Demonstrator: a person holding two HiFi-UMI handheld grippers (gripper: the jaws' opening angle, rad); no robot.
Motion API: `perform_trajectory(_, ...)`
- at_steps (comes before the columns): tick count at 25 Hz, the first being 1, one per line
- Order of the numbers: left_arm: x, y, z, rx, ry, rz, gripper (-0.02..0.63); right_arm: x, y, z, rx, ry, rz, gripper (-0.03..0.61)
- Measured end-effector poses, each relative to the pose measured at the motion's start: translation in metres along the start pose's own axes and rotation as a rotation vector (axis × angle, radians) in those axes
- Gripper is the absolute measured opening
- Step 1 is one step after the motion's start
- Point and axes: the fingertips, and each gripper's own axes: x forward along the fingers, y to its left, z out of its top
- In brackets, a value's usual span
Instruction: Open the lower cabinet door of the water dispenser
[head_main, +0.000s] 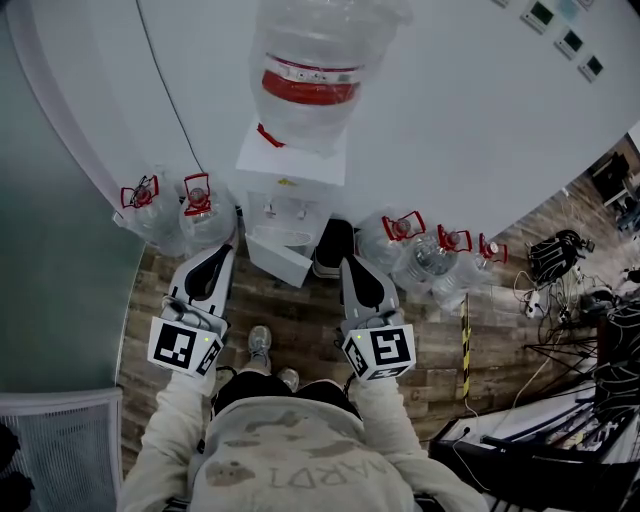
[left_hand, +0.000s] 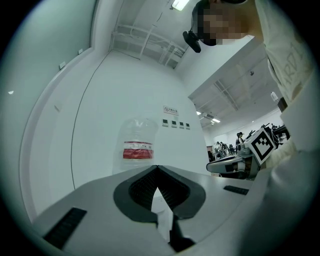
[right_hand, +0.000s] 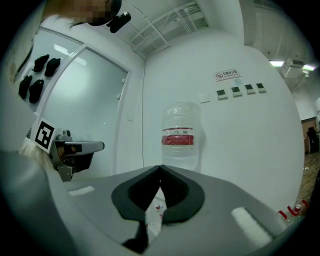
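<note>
The white water dispenser (head_main: 290, 200) stands against the curved wall, with a clear bottle (head_main: 310, 75) bearing a red label upside down on top. Its lower front (head_main: 278, 258) is seen steeply from above, so the cabinet door barely shows. My left gripper (head_main: 224, 250) is shut and empty, just left of the dispenser's front and apart from it. The right gripper (head_main: 349, 264) is shut and empty a little to the right. In the left gripper view the shut gripper (left_hand: 157, 169) points at the bottle (left_hand: 137, 147). The right gripper (right_hand: 160, 167) likewise faces the bottle (right_hand: 180, 137).
Empty water bottles with red handles crowd the floor left (head_main: 170, 210) and right (head_main: 425, 250) of the dispenser. A black object (head_main: 332, 248) sits beside its right side. Cables (head_main: 585, 310) and a yellow-black strip (head_main: 464, 345) lie on the wooden floor to the right.
</note>
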Motion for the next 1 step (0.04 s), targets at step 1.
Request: perform_trajectory(1,-0.0004,0.0006,0.0,-0.001,-0.001,0.003,0.003,0.0003,0.0003,0.0002,-0.002,-0.001,0.002,0.009)
